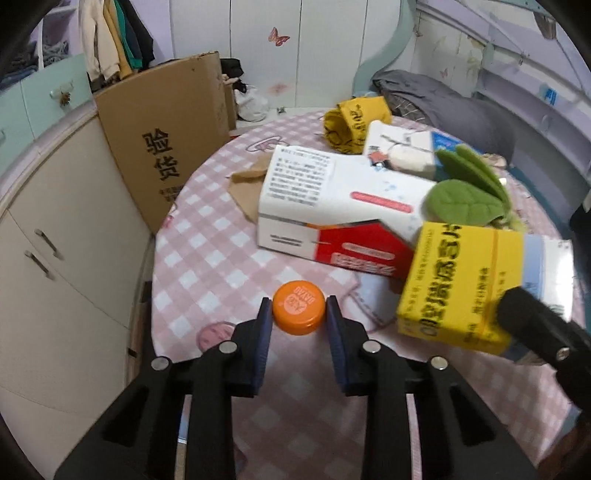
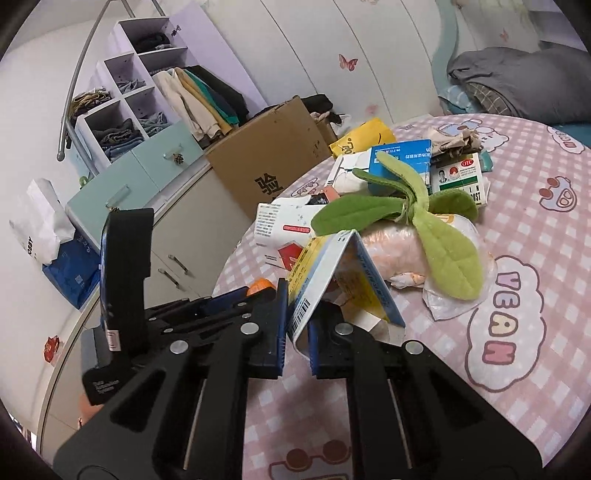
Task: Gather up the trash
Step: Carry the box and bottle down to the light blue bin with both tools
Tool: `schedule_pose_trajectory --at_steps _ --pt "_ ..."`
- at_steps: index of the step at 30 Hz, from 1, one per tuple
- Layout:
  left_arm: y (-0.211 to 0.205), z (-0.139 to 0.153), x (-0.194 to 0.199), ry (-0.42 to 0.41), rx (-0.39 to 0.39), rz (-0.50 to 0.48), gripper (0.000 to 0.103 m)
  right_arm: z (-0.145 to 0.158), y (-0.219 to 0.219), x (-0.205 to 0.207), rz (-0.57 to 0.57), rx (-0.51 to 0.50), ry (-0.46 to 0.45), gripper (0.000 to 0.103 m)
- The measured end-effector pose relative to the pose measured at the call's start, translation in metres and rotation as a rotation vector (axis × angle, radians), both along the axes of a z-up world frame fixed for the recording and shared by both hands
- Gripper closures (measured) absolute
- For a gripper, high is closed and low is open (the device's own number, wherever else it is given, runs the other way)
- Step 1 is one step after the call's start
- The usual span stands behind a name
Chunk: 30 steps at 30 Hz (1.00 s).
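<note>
White wardrobe doors [image 1: 266,55] with butterfly stickers [image 1: 279,36] line the far wall. Clothes hang beside cubby shelves [image 2: 122,99]. A big cardboard box [image 1: 166,136] leans against cream cabinets [image 1: 62,236].

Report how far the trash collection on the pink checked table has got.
Early stage. Nothing visibly binned yet. In hand: the right gripper is shut on the yellow box, and the left gripper brackets the orange cap. Still on the table: the red-and-white box, blue box, green-and-white box and wrappers.
</note>
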<state>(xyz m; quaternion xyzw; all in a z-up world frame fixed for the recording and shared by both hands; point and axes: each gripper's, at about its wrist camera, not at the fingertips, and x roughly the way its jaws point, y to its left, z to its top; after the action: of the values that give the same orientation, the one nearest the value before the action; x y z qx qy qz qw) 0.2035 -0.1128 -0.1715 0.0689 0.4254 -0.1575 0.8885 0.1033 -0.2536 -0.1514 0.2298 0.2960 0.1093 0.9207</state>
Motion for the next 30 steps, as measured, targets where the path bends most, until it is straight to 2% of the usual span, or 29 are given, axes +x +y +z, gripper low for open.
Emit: schedule_pose_trajectory --at_steps 2,7,12,21,30 --pt "-0.001 0.005 -0.008 -0.033 0.012 0.002 0.075 0.004 0.003 -0.004 0.001 -0.007 -0.004 0.094" --pt "0.007 0.023 -0.033 -0.064 -0.034 0.013 0.075 0.020 0.013 -0.021 0.005 -0.025 -0.034 0.095" --pt "0.018 0.039 -0.060 -0.107 -0.039 0.029 0.075 0.030 0.023 -0.042 0.016 -0.034 -0.053 0.095" --pt "0.081 0.062 -0.093 -0.172 -0.055 0.136 0.075 0.051 0.068 -0.057 0.104 -0.079 -0.090 0.095" --pt "0.164 0.067 -0.099 -0.196 -0.068 0.293 0.075 0.050 0.148 -0.033 0.277 -0.120 -0.069 0.095"
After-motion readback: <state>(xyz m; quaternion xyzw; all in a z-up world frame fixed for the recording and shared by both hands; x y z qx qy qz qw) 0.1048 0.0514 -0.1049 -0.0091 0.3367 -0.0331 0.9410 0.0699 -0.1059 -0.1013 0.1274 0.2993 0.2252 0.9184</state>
